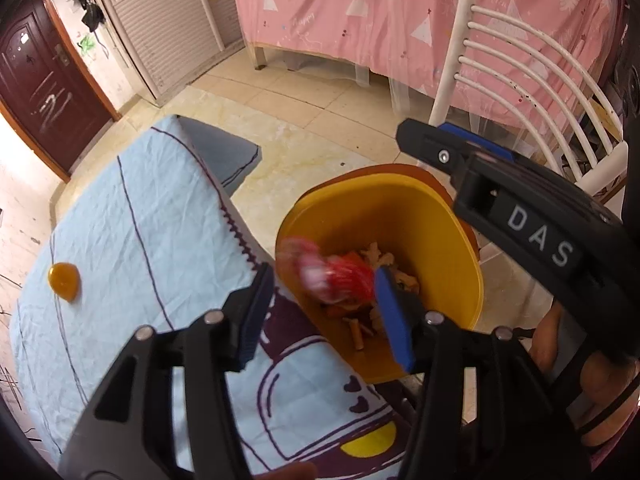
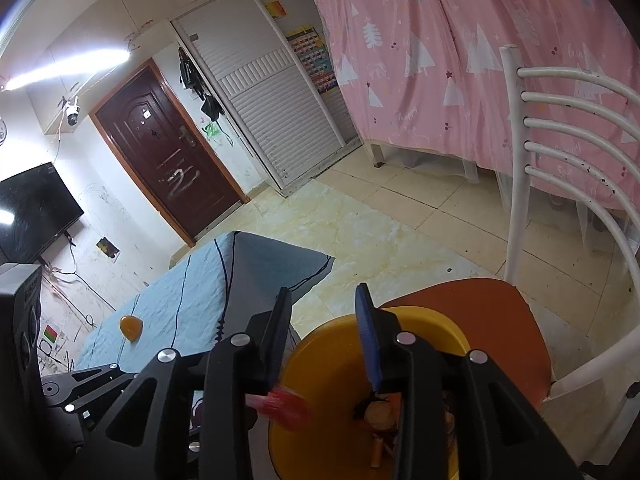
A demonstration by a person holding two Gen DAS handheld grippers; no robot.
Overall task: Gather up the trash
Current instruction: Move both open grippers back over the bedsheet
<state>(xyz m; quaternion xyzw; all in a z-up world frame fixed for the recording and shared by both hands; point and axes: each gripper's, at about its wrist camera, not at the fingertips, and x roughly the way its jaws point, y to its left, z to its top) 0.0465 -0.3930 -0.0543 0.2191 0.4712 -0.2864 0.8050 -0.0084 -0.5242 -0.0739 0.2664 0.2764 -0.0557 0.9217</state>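
Observation:
A yellow bin stands on an orange chair seat beside the cloth-covered table. It holds peels and scraps. A red and white wrapper, motion-blurred, is in the air over the bin's mouth, between my open left fingers; it also shows in the right wrist view. My left gripper is open above the bin's edge. My right gripper is open and empty above the bin; it shows in the left view. An orange peel piece lies on the table cloth, also in the right view.
The light blue table cloth covers the table at the left. A white metal chair back rises at the right. A pink bed curtain hangs behind. A dark door and tiled floor lie beyond.

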